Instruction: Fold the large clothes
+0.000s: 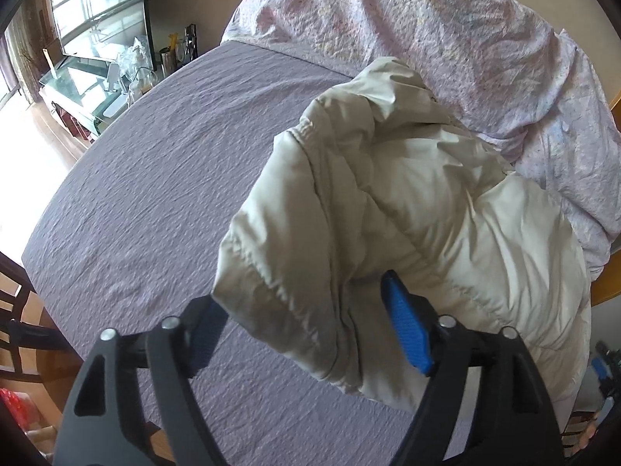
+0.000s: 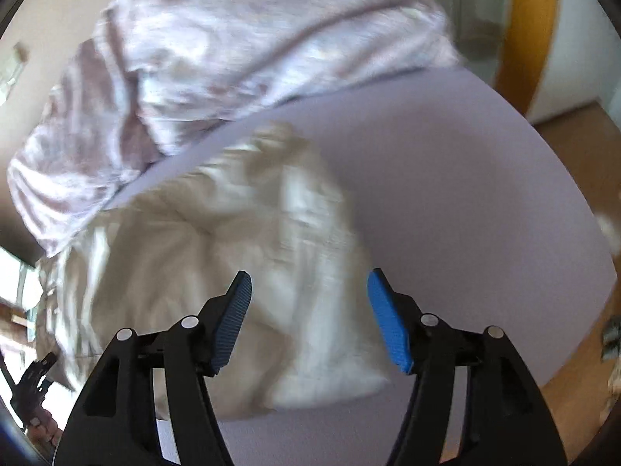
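Observation:
A cream puffy jacket (image 1: 388,209) lies bunched on a bed with a lilac sheet (image 1: 155,178). My left gripper (image 1: 302,310) is open, its blue pads on either side of the jacket's near edge, with fabric between the jaws. In the right wrist view the same jacket (image 2: 217,233) lies blurred on the sheet (image 2: 465,194). My right gripper (image 2: 308,295) is open and hovers over the jacket's right edge, holding nothing.
A crumpled pink floral duvet (image 1: 446,39) is heaped at the far side of the bed and shows in the right wrist view (image 2: 217,62). A glass TV stand with bottles (image 1: 101,77) stands at the far left. A wooden bed frame (image 2: 535,27) is at the right.

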A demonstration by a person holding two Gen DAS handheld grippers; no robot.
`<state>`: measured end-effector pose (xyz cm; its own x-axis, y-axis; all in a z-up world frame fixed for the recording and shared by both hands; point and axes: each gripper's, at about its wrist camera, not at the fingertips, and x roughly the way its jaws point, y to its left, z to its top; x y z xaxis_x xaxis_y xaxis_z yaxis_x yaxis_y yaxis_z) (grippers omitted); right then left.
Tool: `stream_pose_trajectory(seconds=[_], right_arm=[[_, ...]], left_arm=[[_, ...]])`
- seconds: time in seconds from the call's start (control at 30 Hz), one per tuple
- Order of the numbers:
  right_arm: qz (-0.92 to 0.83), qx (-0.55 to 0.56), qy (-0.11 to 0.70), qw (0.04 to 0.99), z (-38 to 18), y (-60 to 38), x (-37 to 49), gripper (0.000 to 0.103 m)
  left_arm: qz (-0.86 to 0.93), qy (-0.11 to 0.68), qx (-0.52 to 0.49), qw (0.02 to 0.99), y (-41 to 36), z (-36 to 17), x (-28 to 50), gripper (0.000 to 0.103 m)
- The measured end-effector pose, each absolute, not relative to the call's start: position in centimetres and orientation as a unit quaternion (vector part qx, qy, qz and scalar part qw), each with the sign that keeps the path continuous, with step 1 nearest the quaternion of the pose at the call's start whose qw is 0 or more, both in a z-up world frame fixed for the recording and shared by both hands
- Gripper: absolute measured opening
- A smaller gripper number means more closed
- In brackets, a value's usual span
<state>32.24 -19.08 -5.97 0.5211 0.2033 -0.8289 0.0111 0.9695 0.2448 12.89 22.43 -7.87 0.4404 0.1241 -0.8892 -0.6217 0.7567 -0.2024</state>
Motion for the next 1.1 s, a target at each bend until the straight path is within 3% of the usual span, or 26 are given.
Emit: stream_pose_trajectory(seconds=[0.1,0.23,0.33,0.57,0.8,1.1], right_arm=[[0.123,0.089,0.483,0.863,-5.5,-14.6,32.8,0.061],[0.205,0.048,0.477,0.853,-5.1,-8.2,31.9,0.04],[0.247,0.008,0.472,0.846,-5.4,-3.7,30.6,0.035],[0.234,-0.04,0.495,0.836,-8.9,0.8,31.5,0.035],[0.213,-0.048,0.515,0.829,-11.8,2.1,32.6,0.041],[0.216,-0.056,0.502,0.835,-12.4,2.5,32.4,0.042]], left_arm=[[0.23,0.478,-0.259,0.807,22.5,-8.0,13.1,0.083],[0.231,0.481,-0.264,0.804,22.8,-8.5,13.3,0.085],[0.23,0.481,-0.273,0.801,23.2,-9.0,13.3,0.086],[0.23,0.476,-0.284,0.8,23.6,-9.3,13.3,0.089],[0.225,0.476,-0.273,0.805,23.6,-9.0,14.1,0.093],[0.225,0.476,-0.278,0.803,24.2,-9.2,14.6,0.097]])
